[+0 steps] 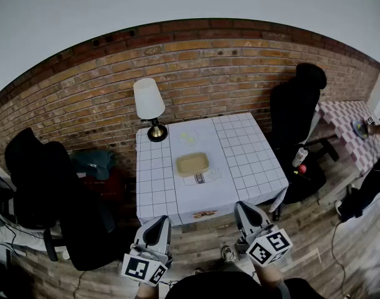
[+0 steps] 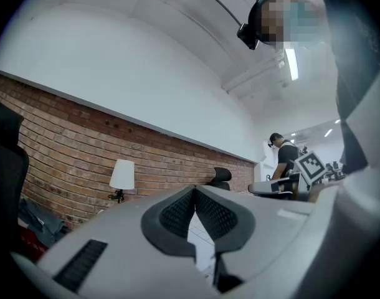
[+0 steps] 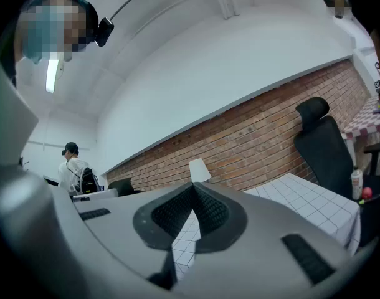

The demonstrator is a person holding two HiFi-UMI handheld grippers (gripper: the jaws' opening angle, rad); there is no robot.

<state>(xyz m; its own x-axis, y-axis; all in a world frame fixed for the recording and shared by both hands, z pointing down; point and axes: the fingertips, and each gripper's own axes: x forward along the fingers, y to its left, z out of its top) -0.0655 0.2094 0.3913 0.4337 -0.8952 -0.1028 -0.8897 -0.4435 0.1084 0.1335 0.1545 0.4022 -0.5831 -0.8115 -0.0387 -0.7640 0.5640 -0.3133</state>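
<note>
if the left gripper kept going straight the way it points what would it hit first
Probably the near edge of the square table with the white grid-patterned cloth, straight ahead of the left gripper. Height is unclear; if it clears the top, the red brick wall is next.

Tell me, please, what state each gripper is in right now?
Left gripper: shut, holding nothing.
Right gripper: shut, holding nothing.

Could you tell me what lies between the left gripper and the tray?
Only bare checked tablecloth, from tray to left gripper, shown in the head view.
</note>
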